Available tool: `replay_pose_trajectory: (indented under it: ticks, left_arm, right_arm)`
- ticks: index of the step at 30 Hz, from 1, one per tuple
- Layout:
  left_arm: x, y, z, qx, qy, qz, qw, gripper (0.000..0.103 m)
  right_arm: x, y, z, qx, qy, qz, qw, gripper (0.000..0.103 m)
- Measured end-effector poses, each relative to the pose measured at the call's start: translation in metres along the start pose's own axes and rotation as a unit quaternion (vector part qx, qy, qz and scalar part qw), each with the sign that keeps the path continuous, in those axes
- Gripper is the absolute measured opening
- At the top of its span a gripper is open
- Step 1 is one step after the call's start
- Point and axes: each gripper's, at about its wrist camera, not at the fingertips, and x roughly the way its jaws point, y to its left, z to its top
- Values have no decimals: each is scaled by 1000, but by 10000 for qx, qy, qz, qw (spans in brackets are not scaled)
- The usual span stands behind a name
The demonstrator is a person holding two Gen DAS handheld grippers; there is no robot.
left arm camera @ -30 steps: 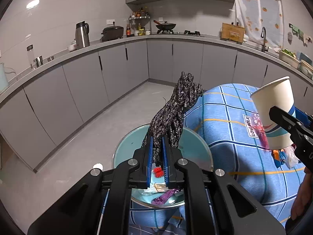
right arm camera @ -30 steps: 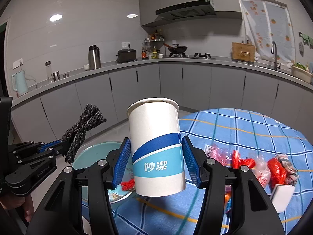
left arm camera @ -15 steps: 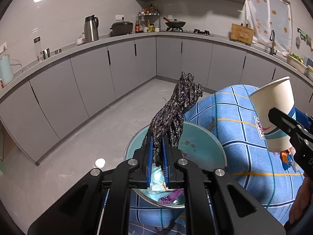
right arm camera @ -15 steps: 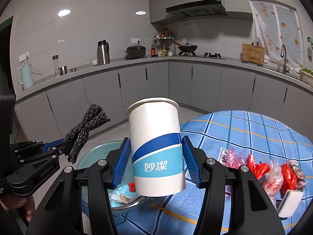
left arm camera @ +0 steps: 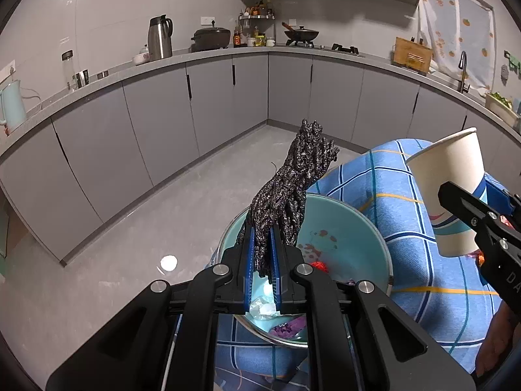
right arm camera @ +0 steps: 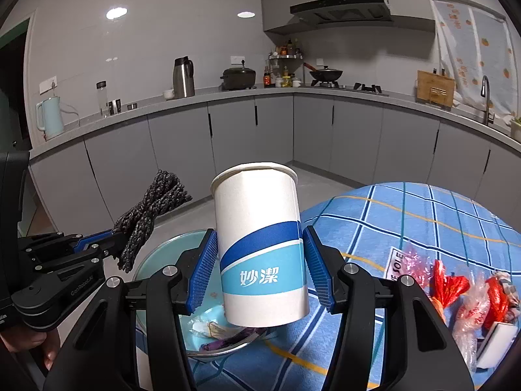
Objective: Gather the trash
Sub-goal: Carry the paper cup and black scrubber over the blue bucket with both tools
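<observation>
My left gripper is shut on a dark speckled knitted glove, which sticks up over a light blue bowl. The bowl sits at the near edge of a blue checked tablecloth and holds scraps: white paper, a purple wrapper and a red bit. My right gripper is shut on a white paper cup with blue bands, held upright just above the bowl. The left gripper with the glove shows at the left of the right wrist view.
Red and clear plastic wrappers and a white box lie on the tablecloth to the right. Grey kitchen cabinets and a counter with a kettle, flask and pots ring the room. Grey floor lies left of the table.
Both grippers have shifted left over the bowl, which now sits further right in the left wrist view. The glove and the cup stay gripped as before.
</observation>
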Motion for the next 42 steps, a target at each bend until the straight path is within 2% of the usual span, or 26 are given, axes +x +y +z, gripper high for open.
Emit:
replay_pose_trajectory:
  ticks: [28, 40, 42]
  left_arm:
    - [42, 7, -16, -54, 496, -29, 9987, 11]
    - [47, 12, -18, -93, 524, -84, 9985, 14]
    - [48, 12, -18, -89, 522, -108, 9985, 18]
  right_arm:
    - [57, 17, -23, -208, 568, 287, 9978, 54]
    - [71, 18, -33, -288, 707, 391, 9963, 57]
    - [73, 15, -35, -249, 731, 430, 9961, 59]
